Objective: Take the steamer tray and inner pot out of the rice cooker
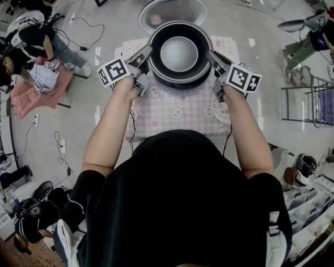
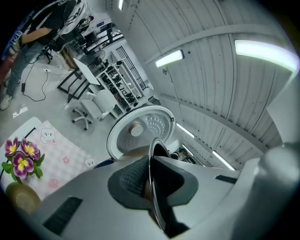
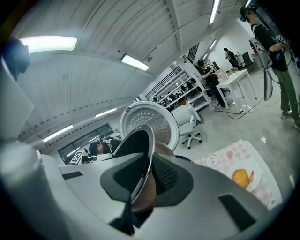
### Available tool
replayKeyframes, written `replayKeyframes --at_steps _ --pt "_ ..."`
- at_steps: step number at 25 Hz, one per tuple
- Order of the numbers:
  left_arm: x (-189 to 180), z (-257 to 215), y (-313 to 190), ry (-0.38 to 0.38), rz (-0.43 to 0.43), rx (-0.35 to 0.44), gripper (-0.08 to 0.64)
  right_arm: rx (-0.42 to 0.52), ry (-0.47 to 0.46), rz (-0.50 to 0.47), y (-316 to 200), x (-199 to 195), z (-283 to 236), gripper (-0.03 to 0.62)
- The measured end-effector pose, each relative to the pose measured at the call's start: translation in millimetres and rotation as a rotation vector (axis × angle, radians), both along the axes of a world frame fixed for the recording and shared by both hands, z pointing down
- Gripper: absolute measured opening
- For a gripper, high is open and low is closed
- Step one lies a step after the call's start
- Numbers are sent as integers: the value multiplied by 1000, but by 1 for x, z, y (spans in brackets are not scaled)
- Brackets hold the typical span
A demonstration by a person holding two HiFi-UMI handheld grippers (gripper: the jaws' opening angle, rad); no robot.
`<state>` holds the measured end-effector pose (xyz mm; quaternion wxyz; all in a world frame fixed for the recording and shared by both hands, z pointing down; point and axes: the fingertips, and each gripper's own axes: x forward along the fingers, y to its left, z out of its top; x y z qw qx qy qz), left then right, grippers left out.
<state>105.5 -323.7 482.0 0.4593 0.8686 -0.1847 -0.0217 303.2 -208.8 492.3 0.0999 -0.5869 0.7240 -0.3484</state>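
The inner pot (image 1: 179, 52), round with a dark wall, a thin metal rim and a grey bottom, is held between my two grippers above the far part of the table. My left gripper (image 1: 143, 56) is shut on the rim's left side, and the rim (image 2: 152, 159) runs edge-on between its pads. My right gripper (image 1: 213, 59) is shut on the rim's right side, with the rim (image 3: 148, 140) pinched between its pads. The rice cooker's open lid (image 1: 172, 11) stands just behind the pot. I see no steamer tray in any view.
A pink checked cloth (image 1: 177, 112) covers the small table. A pot of purple flowers (image 2: 21, 159) stands on its left side and a plate with an orange fruit (image 3: 243, 180) on its right. People (image 1: 31, 47), chairs and shelving stand on the floor around.
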Motion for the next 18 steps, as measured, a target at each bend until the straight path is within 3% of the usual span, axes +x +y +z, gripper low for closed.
replayKeyframes --at_steps 9,18 --pt "-44 -46 10 36 -110 65 38 79 13 -117 -10 -33 -48 55" --pt "-101 -65 33 35 -260 98 38 103 -24 -269 -20 -78 -55 52"
